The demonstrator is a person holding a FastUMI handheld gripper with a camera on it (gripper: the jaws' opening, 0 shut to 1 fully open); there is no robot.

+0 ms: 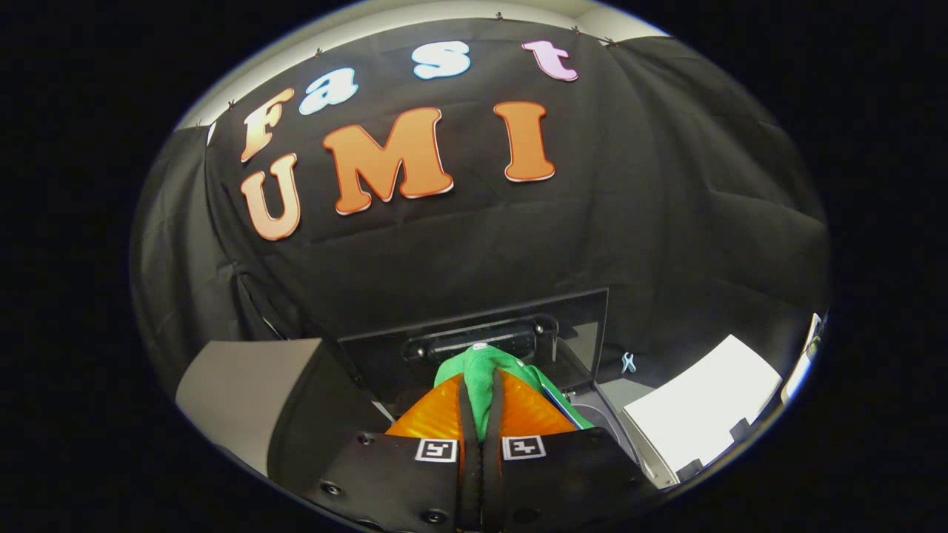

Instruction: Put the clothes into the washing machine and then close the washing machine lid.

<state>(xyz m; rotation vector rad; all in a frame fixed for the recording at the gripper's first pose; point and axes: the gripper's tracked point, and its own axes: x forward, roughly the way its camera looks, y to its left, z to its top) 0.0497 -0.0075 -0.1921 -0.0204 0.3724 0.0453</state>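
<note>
My gripper point(481, 385) is shut on a green garment point(481, 370). The cloth is pinched between the two orange fingers point(429, 418) and bunches up over their tips. Just beyond the fingers stands the washing machine's dark lid point(578, 318), raised upright, with a black handle bar across it. Below the lid, to the right of the fingers, a bit of the grey tub rim point(592, 411) shows. The garment hides most of the opening.
A grey surface point(237, 385) lies to the left of the machine. A white flat panel point(703, 411) sits to the right. A small pale blue clip point(629, 362) hangs on the black cloth wall behind.
</note>
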